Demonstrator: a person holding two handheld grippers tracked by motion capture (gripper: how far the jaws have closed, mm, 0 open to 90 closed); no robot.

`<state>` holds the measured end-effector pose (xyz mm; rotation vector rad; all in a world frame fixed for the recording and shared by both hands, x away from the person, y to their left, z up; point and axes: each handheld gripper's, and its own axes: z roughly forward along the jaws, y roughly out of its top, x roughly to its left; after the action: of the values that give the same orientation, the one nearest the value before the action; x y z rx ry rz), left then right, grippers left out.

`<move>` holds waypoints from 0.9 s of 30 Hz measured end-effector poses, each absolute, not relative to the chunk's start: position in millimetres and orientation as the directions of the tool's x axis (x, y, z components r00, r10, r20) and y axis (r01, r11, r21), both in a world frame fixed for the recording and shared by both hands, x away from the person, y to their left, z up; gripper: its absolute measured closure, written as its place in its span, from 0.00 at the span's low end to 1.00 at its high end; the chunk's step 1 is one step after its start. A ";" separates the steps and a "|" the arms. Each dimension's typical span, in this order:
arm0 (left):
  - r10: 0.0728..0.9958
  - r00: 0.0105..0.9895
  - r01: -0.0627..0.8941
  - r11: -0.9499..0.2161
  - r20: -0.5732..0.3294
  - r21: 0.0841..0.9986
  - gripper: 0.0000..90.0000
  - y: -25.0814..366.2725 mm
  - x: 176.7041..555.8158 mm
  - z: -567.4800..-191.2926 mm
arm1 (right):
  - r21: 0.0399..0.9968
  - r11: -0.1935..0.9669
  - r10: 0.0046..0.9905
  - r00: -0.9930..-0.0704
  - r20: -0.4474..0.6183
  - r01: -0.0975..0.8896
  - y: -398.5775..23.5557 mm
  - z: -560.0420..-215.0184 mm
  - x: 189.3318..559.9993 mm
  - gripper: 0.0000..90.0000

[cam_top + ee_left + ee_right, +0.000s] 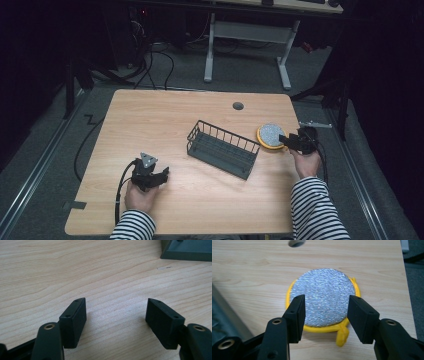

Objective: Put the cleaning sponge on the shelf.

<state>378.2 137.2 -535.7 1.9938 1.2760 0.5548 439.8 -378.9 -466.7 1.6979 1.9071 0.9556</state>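
Observation:
A round scrubbing pad with a silver top and a yellow rim lies flat on the wooden table, right of a dark wire basket. My right gripper is at its right edge, open. In the right gripper view the pad sits just beyond the two black fingertips, which hover over its near edge with nothing clamped between them; a yellow loop sticks out toward me. My left gripper rests near the table's front left, open over bare wood.
The basket's corner shows at the top right of the left gripper view. A cable hole sits near the table's far edge. A metal clamp is at the right edge. Beyond the table stand a white desk frame and floor cables.

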 end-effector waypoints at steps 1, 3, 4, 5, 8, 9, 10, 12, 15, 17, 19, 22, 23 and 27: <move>0.906 0.424 0.607 -0.274 -0.012 0.746 0.37 137.0 378.2 -535.8 | 0.714 0.005 0.976 -0.159 0.149 0.700 -382.5 -471.8 443.9 0.53; 0.905 0.424 0.607 -0.275 -0.012 0.746 0.37 137.0 378.2 -535.8 | 0.712 -0.001 0.977 -0.150 0.149 0.702 -384.0 -473.5 445.2 0.54; 0.905 0.425 0.607 -0.275 -0.012 0.746 0.37 136.9 378.3 -535.8 | 0.707 -0.006 0.982 -0.129 0.137 0.708 -386.6 -476.6 448.6 0.54; 0.905 0.425 0.607 -0.275 -0.013 0.746 0.36 136.9 378.3 -535.8 | 0.706 -0.010 0.983 -0.122 0.136 0.709 -388.0 -477.2 449.8 0.54; 0.905 0.426 0.607 -0.276 -0.012 0.745 0.36 136.8 378.3 -535.8 | 0.694 -0.013 0.984 -0.116 0.138 0.720 -390.2 -476.5 454.2 0.53; 0.905 0.426 0.607 -0.276 -0.012 0.745 0.36 136.8 378.3 -535.8 | 0.694 -0.006 0.985 -0.115 0.128 0.720 -389.5 -474.6 456.0 0.53; 0.905 0.426 0.607 -0.276 -0.012 0.745 0.36 136.7 378.4 -535.8 | 0.695 -0.006 0.985 -0.115 0.127 0.719 -388.5 -472.2 458.2 0.54; 0.905 0.426 0.607 -0.276 -0.012 0.746 0.36 136.7 378.3 -535.9 | 0.702 -0.020 0.983 -0.114 0.143 0.712 -388.2 -470.4 462.4 0.53; 0.905 0.426 0.607 -0.276 -0.012 0.745 0.36 136.7 378.4 -535.8 | 0.677 0.003 0.985 -0.118 0.124 0.736 -388.0 -471.9 470.1 0.52; 0.905 0.426 0.607 -0.276 -0.012 0.745 0.36 136.7 378.4 -535.8 | 0.683 -0.029 0.984 -0.098 0.146 0.730 -391.0 -473.9 476.7 0.53; 0.905 0.426 0.607 -0.276 -0.012 0.745 0.36 136.7 378.4 -535.8 | 0.673 -0.036 0.985 -0.087 0.149 0.739 -393.2 -477.9 479.2 0.53; 0.905 0.426 0.607 -0.277 -0.011 0.745 0.36 136.7 378.4 -535.8 | 0.652 -0.044 0.985 -0.075 0.154 0.757 -395.9 -486.1 482.2 0.52; 0.905 0.426 0.607 -0.277 -0.011 0.745 0.36 136.7 378.4 -535.8 | 0.652 -0.044 0.985 -0.075 0.154 0.757 -395.9 -486.1 482.2 0.52; 0.905 0.425 0.607 -0.276 -0.011 0.746 0.36 136.6 378.3 -535.9 | 0.632 -0.043 0.983 -0.081 0.165 0.774 -392.2 -494.2 486.5 0.53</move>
<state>378.3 136.6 -535.9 1.9951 1.2739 0.5567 486.5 -392.2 -494.2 1.8596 1.9007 0.8589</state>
